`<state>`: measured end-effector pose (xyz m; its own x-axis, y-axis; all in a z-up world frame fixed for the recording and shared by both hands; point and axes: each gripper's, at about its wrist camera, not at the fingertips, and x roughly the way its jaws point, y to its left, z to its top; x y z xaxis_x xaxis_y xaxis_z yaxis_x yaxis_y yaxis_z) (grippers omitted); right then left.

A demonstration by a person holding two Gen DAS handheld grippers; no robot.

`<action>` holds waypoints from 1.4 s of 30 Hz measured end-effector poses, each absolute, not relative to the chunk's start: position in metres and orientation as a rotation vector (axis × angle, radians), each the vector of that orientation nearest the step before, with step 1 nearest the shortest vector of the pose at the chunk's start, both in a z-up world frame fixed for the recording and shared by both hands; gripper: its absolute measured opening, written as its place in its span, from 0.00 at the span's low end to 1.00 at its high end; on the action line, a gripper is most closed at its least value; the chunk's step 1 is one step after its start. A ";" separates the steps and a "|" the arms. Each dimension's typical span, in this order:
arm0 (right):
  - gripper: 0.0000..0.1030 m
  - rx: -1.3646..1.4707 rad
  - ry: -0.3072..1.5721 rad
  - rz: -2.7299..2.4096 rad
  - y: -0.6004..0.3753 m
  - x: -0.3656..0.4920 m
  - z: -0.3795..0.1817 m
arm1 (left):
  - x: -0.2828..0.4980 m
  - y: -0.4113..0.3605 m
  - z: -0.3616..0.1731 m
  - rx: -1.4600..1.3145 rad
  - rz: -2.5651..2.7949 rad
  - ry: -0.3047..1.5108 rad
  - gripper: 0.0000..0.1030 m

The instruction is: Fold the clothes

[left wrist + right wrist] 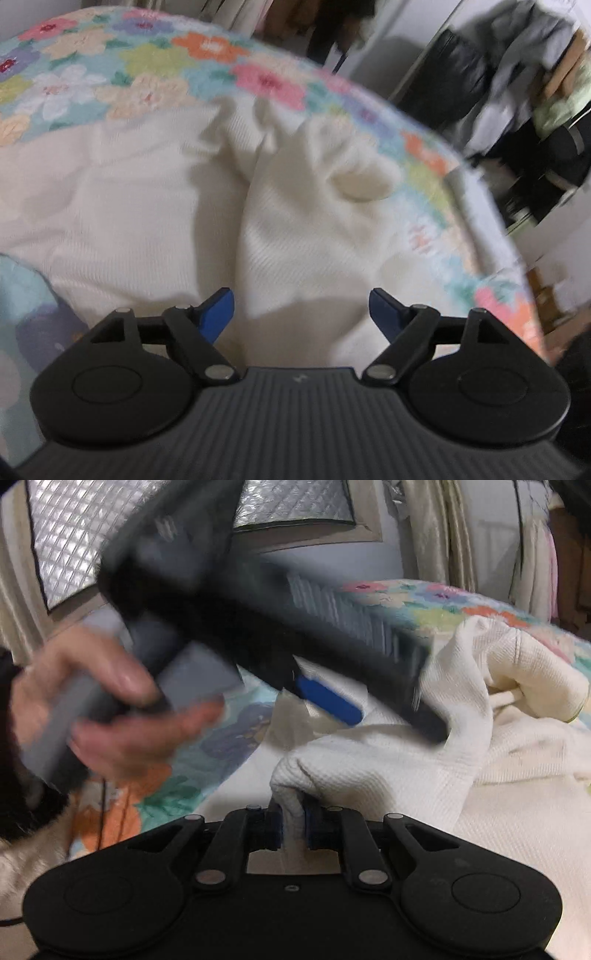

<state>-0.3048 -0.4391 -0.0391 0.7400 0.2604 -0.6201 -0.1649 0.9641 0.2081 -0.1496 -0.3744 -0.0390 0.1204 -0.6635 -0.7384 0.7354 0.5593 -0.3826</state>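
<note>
A cream waffle-knit garment (159, 206) lies rumpled on a floral bedspread (155, 55). My left gripper (301, 310) is open, its blue fingertips (218, 310) spread wide just above the cloth, holding nothing. In the right wrist view my right gripper (293, 827) is shut on a bunched fold of the garment (388, 771). The left gripper (328, 698) also shows there, blurred, held in a hand (110, 709) over the garment.
The bedspread (177, 790) shows under the garment. A quilted silver panel (85, 531) and curtains stand behind the bed. Past the bed's right edge is a dark bag (454, 81) and hanging clothes (517, 48).
</note>
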 end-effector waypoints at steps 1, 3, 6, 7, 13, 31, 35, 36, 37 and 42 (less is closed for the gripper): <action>0.14 0.168 0.706 0.235 -0.443 -0.305 -0.039 | -0.150 -0.377 -0.046 0.113 -0.987 1.032 0.78; 0.18 0.220 0.721 0.233 -0.453 -0.306 -0.037 | -0.150 -0.380 -0.052 0.138 -0.948 1.017 0.74; 0.23 0.296 0.740 0.219 -0.474 -0.307 -0.032 | -0.151 -0.382 -0.054 0.194 -0.913 0.976 0.39; 0.30 0.315 0.736 0.198 -0.481 -0.309 -0.027 | -0.153 -0.383 -0.053 0.221 -0.914 0.961 0.29; 0.45 0.463 0.667 -0.052 -0.554 -0.323 -0.010 | -0.155 -0.382 -0.042 0.271 -0.894 0.895 0.06; 0.08 0.631 0.604 -0.407 -0.642 -0.263 -0.036 | -0.135 -0.372 -0.057 0.200 -0.919 0.932 0.06; 0.07 0.373 0.569 -0.430 -0.648 -0.282 0.014 | -0.129 -0.364 -0.053 0.131 -0.893 0.947 0.09; 0.06 0.278 0.580 -0.468 -0.659 -0.283 0.025 | -0.128 -0.363 -0.052 0.127 -0.881 0.945 0.10; 0.06 0.195 0.602 -0.527 -0.672 -0.283 0.035 | -0.127 -0.361 -0.051 0.123 -0.871 0.940 0.10; 0.06 0.026 0.588 -0.814 -0.765 -0.307 0.093 | -0.124 -0.354 -0.046 0.060 -0.884 0.921 0.27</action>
